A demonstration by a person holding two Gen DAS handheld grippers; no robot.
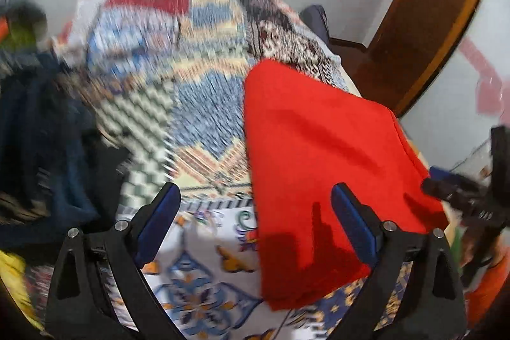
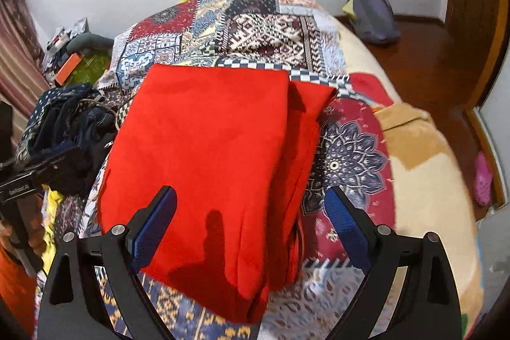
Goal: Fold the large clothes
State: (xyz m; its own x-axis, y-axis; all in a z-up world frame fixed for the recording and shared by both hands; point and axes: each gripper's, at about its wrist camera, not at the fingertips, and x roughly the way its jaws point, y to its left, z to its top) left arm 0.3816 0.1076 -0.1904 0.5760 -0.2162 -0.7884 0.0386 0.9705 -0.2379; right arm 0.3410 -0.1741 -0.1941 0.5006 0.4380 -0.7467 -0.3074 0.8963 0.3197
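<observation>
A folded red garment lies flat on a patchwork bedspread; it also shows in the left wrist view, blurred. My right gripper is open and empty, hovering over the garment's near edge. My left gripper is open and empty, above the bedspread at the garment's left edge. The right gripper shows at the right edge of the left wrist view. The left gripper's body shows at the left edge of the right wrist view.
A pile of dark blue clothes lies left of the red garment, also in the left wrist view. A purple bag sits on the wooden floor by the wall. A beige blanket covers the bed's right side.
</observation>
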